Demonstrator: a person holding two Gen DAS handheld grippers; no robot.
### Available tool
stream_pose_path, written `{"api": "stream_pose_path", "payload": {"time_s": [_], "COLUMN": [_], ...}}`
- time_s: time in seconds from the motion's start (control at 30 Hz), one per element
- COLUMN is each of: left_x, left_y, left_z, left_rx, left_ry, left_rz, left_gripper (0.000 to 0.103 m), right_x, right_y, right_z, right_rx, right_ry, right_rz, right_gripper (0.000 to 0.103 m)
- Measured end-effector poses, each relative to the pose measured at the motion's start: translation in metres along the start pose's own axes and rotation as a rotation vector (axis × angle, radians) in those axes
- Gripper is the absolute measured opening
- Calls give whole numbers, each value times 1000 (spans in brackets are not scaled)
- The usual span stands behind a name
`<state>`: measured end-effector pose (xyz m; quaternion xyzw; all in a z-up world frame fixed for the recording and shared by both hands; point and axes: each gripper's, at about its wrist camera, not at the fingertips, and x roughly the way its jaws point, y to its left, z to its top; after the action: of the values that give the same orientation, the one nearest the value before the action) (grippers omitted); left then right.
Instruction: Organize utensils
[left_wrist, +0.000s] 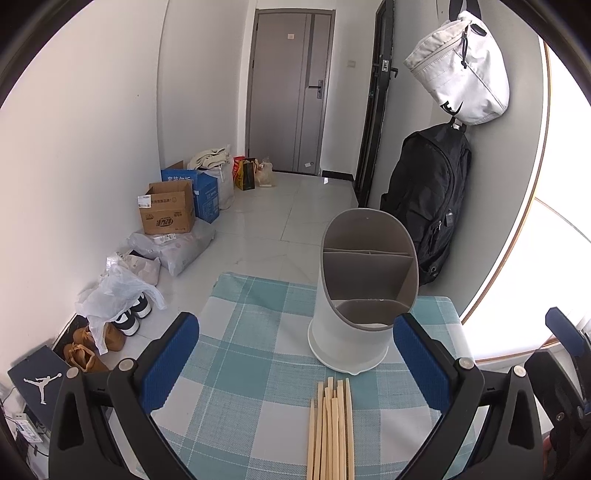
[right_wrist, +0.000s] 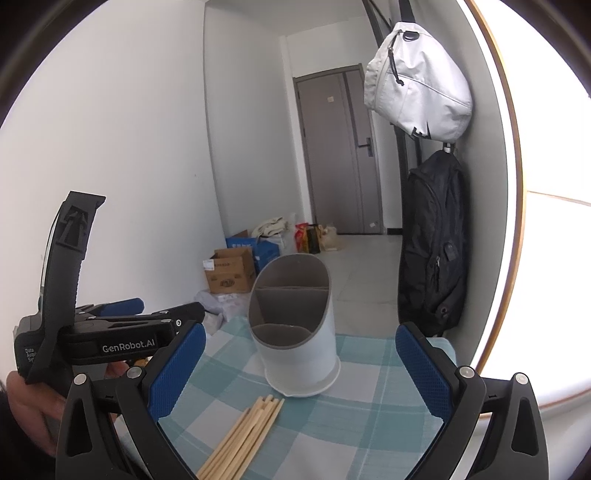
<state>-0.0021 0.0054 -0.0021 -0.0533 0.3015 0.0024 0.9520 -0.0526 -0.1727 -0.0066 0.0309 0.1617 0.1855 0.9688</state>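
Observation:
A white utensil holder (left_wrist: 351, 332) with a grey divided inside stands upright on the checked tablecloth (left_wrist: 251, 332); it also shows in the right wrist view (right_wrist: 299, 354). Several wooden chopsticks (left_wrist: 330, 432) lie in a bundle just in front of it, and they show in the right wrist view (right_wrist: 243, 439) too. My left gripper (left_wrist: 295, 354) is open and empty, above the cloth, with the chopstick tips between its fingers. My right gripper (right_wrist: 301, 360) is open and empty, facing the holder. The left gripper's body (right_wrist: 110, 332) shows at the left of the right wrist view.
The table's far edge (left_wrist: 266, 280) drops to a tiled floor. Boxes (left_wrist: 168, 210), bags and shoes (left_wrist: 129, 317) line the left wall. A black backpack (left_wrist: 428, 199) and a white bag (left_wrist: 461, 70) hang on the right wall. A bright window is at right.

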Motion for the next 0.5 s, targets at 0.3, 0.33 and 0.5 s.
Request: {"api": "stream_pose_path", "payload": {"time_s": [0.3, 0.33, 0.5], "left_x": [1, 1, -1], "left_y": [3, 4, 4], "left_z": [-1, -1, 0], "left_rx": [-26, -30, -28], "left_ry": [19, 17, 5], "left_rz": [-10, -7, -1], "left_gripper": [102, 102, 102], "right_x": [3, 3, 4], "right_y": [0, -1, -3], "right_z": [0, 0, -1], "right_rx": [5, 4, 12], "right_ry": [9, 8, 9], "right_rz": [-1, -3, -6], "right_gripper": [103, 103, 103]}}
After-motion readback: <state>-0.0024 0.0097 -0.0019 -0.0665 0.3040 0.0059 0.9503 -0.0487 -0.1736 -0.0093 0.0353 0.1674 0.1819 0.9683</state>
